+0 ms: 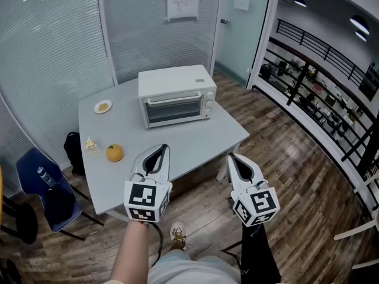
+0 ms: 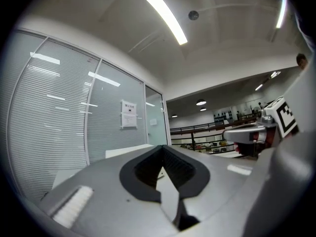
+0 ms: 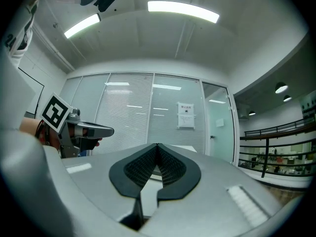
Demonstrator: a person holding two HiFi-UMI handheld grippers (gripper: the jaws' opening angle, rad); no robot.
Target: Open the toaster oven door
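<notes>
Head view: toaster oven (image 1: 176, 94) sits toward the far side of the bench (image 1: 201, 141), door (image 1: 175, 109) shut. Left gripper (image 1: 163, 148) and right gripper (image 1: 233, 157) hover near the front edge, jaws together, empty, probably staged before a reach.

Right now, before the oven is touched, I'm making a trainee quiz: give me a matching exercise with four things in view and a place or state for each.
Things:
1. toaster oven
2. orange
3. small plate
4. blue chair

Places or states:
A. on the near-left part of the table
B. on the floor, left of the table
C. door shut
D. left of the toaster oven, holding yellowish food

Pairs: 1-C, 2-A, 3-D, 4-B.
</notes>
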